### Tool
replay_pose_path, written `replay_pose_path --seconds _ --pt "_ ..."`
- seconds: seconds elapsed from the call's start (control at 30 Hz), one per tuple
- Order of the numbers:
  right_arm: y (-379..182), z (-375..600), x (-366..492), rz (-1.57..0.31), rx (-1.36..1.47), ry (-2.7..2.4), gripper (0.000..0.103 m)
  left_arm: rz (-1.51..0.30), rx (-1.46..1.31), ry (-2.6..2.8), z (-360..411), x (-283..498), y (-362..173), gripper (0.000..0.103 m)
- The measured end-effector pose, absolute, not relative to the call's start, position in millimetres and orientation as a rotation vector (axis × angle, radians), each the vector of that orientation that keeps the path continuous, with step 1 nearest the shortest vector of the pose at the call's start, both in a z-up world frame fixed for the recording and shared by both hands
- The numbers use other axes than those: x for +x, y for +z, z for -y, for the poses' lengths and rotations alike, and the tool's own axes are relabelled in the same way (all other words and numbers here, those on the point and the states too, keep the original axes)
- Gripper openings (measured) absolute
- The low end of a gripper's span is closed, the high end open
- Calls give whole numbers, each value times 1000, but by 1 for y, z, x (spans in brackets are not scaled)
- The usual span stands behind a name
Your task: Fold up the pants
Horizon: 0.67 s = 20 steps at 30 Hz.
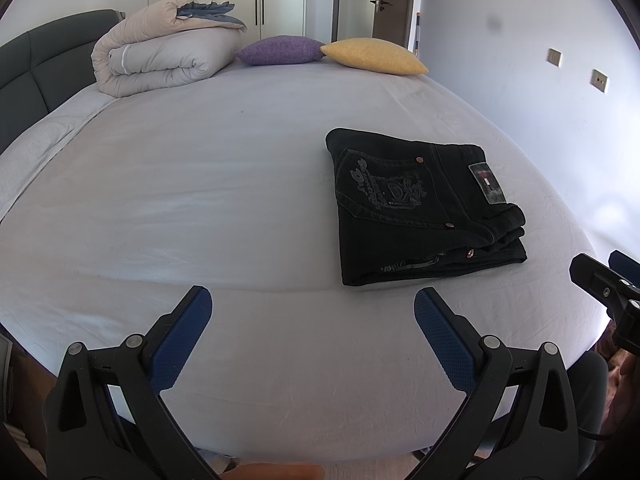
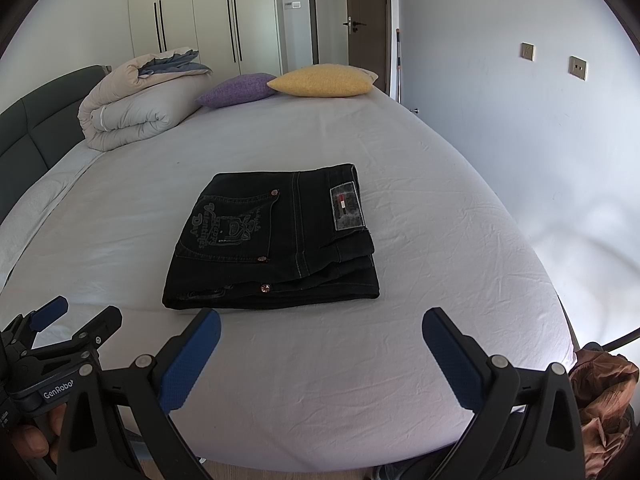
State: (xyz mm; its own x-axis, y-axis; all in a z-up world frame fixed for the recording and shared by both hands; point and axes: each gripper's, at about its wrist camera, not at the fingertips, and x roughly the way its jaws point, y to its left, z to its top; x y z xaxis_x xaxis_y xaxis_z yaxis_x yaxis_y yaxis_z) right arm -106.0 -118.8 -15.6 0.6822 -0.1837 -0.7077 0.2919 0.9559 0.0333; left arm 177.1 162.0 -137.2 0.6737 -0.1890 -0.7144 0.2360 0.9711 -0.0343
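pants (image 2: 276, 240) lie folded in a compact black stack on the bed (image 2: 400, 380), right of centre in the left view, well short of the rolled duvet (image 2: 136, 108) and the purple pillow (image 2: 236, 90) at the far end; left gripper (image 1: 312, 312) gapes wide and empty, right gripper (image 2: 320, 332) likewise, both near the front edge; denim looks heavy, stiff, unslippery, best pinched at the thick waistband; lower layers are hidden

left tool (image 1: 313, 307): black frame, blue textured pads, silver screws | right tool (image 2: 321, 330): same, "GenRobot" marking
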Motion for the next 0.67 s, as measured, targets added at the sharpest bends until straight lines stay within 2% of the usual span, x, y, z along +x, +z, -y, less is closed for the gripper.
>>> replay_pose_path --seconds 0.67 --pt "-15 116 -108 -779 149 -268 103 -798 69 -234 -163 177 -141 103"
